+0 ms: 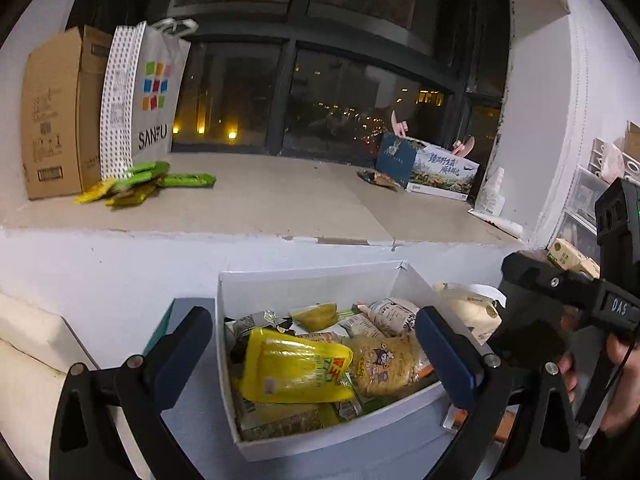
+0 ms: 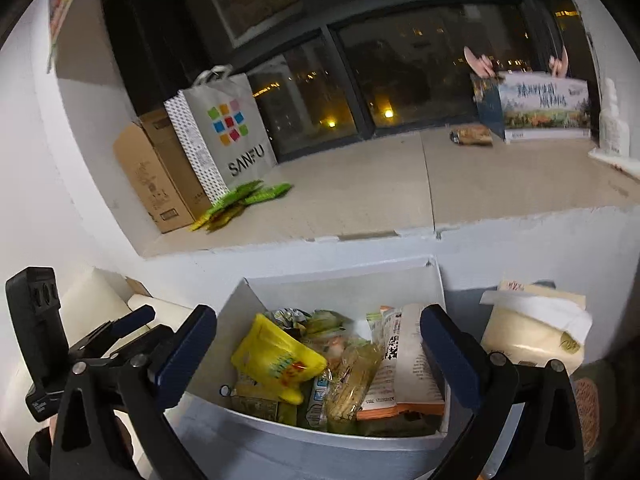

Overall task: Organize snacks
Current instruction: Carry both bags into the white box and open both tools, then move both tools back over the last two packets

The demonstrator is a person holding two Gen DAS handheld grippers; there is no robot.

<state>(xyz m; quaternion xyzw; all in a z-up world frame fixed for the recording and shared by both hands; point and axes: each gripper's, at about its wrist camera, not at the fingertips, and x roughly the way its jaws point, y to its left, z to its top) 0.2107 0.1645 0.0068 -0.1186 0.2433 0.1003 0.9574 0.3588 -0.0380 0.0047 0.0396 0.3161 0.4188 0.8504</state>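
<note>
Grippers, left [image 1: 314, 354] and right [image 2: 318, 354], hover wide-fingered and empty over the crammed white box [image 1: 304, 280], where the slippery yellow packet [image 1: 294, 368] may slide from a shallow pinch.

Home: night window sill [image 1: 280, 200], shopping bag [image 1: 156, 92].

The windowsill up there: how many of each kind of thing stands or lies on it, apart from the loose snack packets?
Cardboard box: 1
SANFU shopping bag: 1
Printed gift boxes: 2
White bottle: 1
Total: 5
</note>
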